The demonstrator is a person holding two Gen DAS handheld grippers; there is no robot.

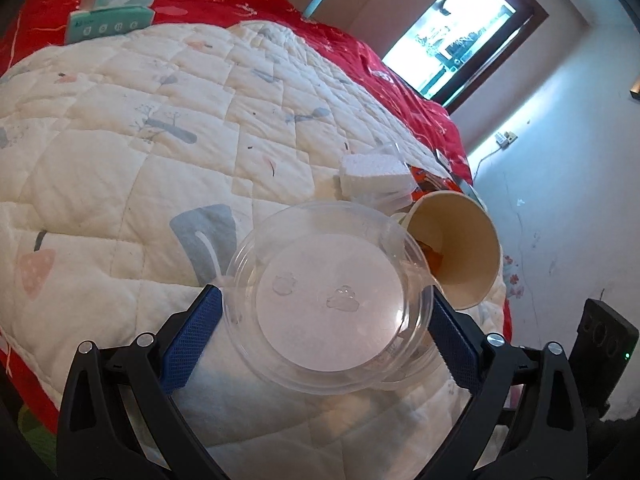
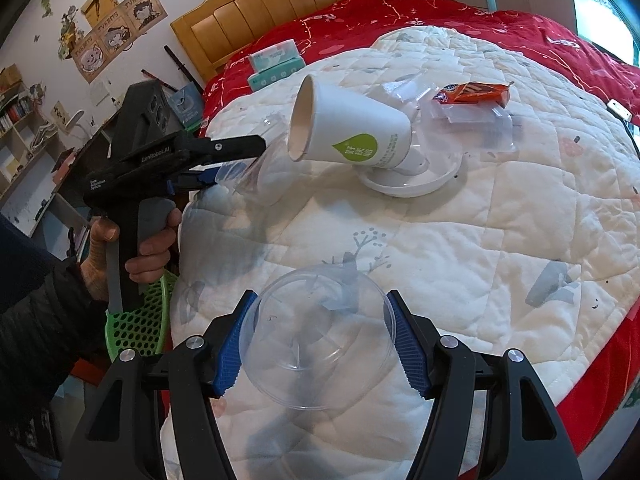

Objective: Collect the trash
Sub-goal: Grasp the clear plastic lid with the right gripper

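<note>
At the bottom of each wrist view a claw pinches clear plastic, the left claw [image 1: 326,312] a clear lid [image 1: 328,300], the right claw [image 2: 318,340] a clear cup [image 2: 320,340] with hard-to-trace edges, while only the right view shows beyond them the paper cup [image 2: 352,128] tilted on a white lid [image 2: 408,180] on the quilt [image 2: 500,220], the orange wrapper [image 2: 476,94] farther back.

The quilt [image 2: 460,240] is cream with grey tree prints; the bedspread [image 2: 500,28] red; the paper cup [image 2: 352,128] white with a green leaf; the wrapper [image 2: 476,94] orange.

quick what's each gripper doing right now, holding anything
Left gripper: shut on the clear round plastic container.
Right gripper: shut on a clear round plastic lid.
</note>
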